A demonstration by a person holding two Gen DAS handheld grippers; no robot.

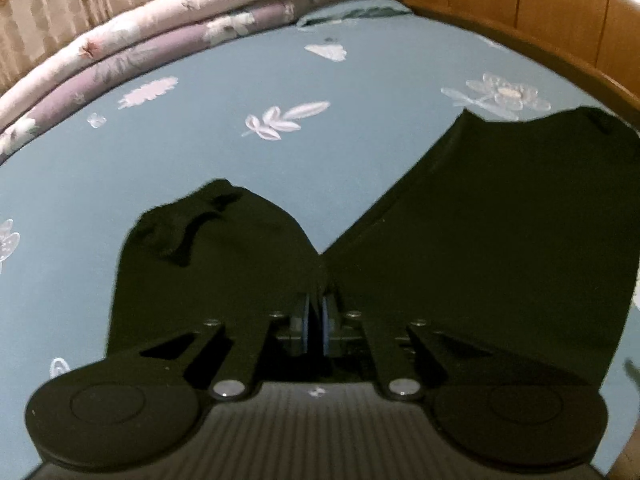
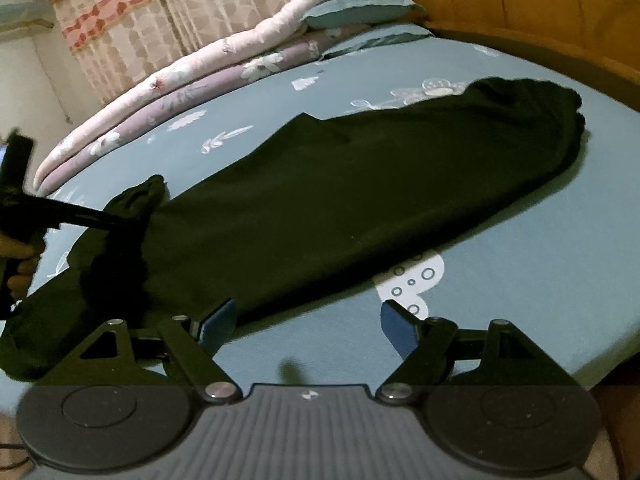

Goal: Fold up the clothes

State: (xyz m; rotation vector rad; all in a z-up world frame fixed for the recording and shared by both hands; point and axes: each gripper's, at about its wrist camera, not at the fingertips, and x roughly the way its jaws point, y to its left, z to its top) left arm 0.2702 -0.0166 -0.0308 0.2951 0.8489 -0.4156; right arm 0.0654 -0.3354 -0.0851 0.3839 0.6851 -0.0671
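Black garment lay lengthwise on the bed, its near end bunched and pinched between the closed pads of the left gripper. Beside it, near the bed's front edge, the right gripper stood wide open, holding nothing. Folded quilts lined the far edge.

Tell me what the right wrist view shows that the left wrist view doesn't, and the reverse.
Right wrist only: the black garment at nearly full length along the bed, the open right tool over bare sheet at its near edge, the hand gripping the left tool, and the curtain.
Left wrist only: the left tool shut on the garment's fabric, seen close up.
Both: the blue floral sheet, folded quilts, pillow and wooden headboard.
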